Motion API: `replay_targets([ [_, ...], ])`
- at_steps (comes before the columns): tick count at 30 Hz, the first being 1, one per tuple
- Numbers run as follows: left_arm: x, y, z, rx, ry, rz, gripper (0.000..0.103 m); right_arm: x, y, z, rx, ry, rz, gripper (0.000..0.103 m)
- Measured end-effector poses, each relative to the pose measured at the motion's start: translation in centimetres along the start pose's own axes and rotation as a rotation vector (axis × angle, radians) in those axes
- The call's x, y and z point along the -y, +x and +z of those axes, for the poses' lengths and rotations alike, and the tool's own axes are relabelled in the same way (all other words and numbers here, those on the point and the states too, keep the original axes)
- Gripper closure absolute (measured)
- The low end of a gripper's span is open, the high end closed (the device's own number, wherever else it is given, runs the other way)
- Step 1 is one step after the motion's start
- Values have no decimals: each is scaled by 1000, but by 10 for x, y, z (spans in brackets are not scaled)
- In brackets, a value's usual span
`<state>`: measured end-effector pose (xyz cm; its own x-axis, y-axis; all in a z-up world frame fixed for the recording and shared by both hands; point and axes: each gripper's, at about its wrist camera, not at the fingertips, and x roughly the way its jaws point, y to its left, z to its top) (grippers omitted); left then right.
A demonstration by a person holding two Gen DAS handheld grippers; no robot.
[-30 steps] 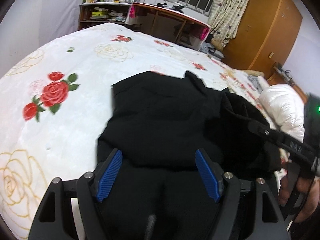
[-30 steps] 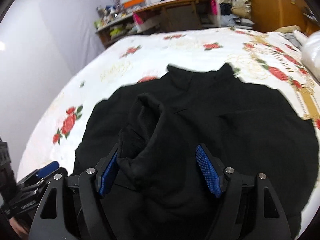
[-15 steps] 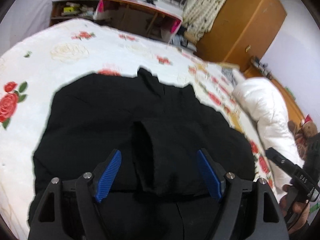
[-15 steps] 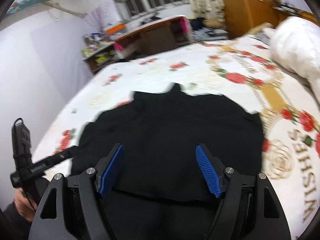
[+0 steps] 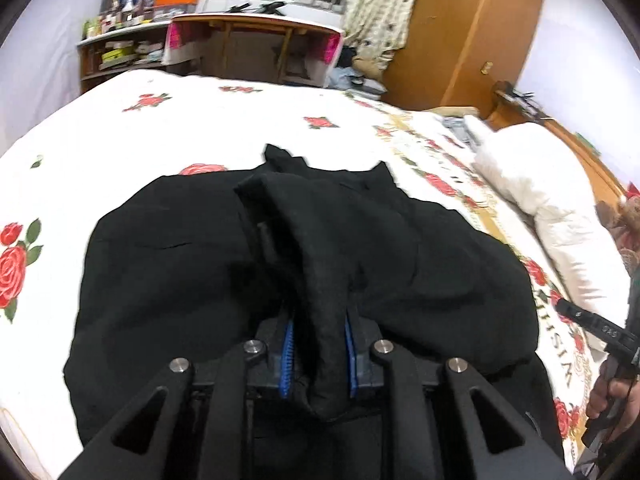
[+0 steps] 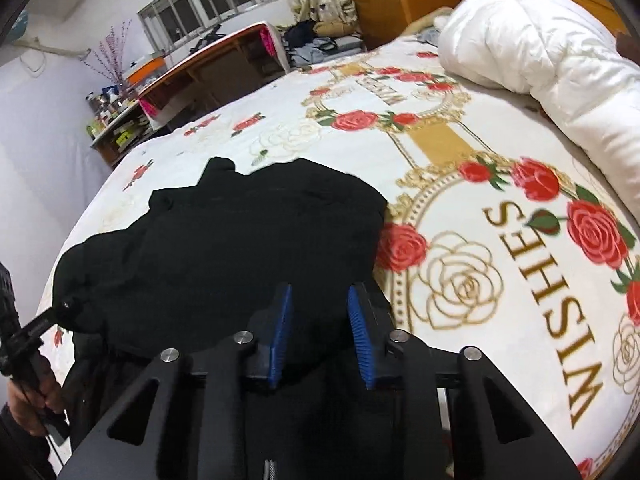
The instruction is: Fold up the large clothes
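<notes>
On the bed (image 5: 240,120), both grippers have just closed: left gripper (image 5: 318,344) pinches a fold of the black garment (image 5: 168,272); right gripper (image 6: 320,332) clamps its edge.

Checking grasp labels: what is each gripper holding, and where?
Both jaws just closed. Left gripper pinches a raised fold of the black garment; right gripper grips its near edge.

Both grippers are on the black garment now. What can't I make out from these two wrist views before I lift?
- Black garment, near hem: both views, hidden beneath the gripper bodies.
- Right gripper: jaws just closed in; right wrist view, black on black hides whether the pads pinch cloth.
- Garment type and sleeves: bunched, indistinguishable.
- Left gripper clamps a ridge of cloth; layer count hidden.
</notes>
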<state>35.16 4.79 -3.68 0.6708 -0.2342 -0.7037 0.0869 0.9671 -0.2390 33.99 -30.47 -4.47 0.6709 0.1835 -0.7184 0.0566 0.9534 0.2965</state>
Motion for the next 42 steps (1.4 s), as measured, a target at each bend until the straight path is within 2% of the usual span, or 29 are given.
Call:
replay_targets([
  [2,-13,12,-6,-39,-30,32,82,-8,10,1,-3,-8,14,73],
  [4,-26,25,-13,-73,-77,35,81,-15,32,-2,-45,-34,19,73],
  [7,-34,33,-20,-78,-99,33,77,-16,84,-19,-189,-90,-18,73],
  [10,-29,22,-16,-61,-77,57,72,-17,76,-17,-182,-117,-27,73],
  [14,-44,-9,-13,6,-77,155,72,-13,49,-13,-141,-140,-60,73],
  [16,-52,-22,-9,35,-103,166,73,-11,38,-8,-88,-136,-73,73],
  [19,-37,-27,7,79,-53,159,73,-12,39,9,-54,-141,-76,73],
  [23,-7,4,26,86,56,136,72,-16,64,31,-48,-131,-96,73],
  [26,-16,58,24,-18,67,183,74,-9,96,41,-102,-96,-120,73],
  [27,-22,73,19,-46,67,197,80,-7,108,40,-125,-100,-130,73],
  [28,-27,85,14,-60,67,198,82,-6,114,38,-140,-109,-133,73],
  [30,-29,92,9,-32,82,192,82,-9,127,30,-155,-154,-151,73],
  [33,-27,95,11,-38,85,208,82,-7,131,29,-152,-158,-159,73],
  [37,-22,77,20,-61,92,226,83,-11,108,36,-139,-164,-178,73],
  [42,-17,5,9,57,58,159,83,-24,38,17,-32,-179,-83,73],
])
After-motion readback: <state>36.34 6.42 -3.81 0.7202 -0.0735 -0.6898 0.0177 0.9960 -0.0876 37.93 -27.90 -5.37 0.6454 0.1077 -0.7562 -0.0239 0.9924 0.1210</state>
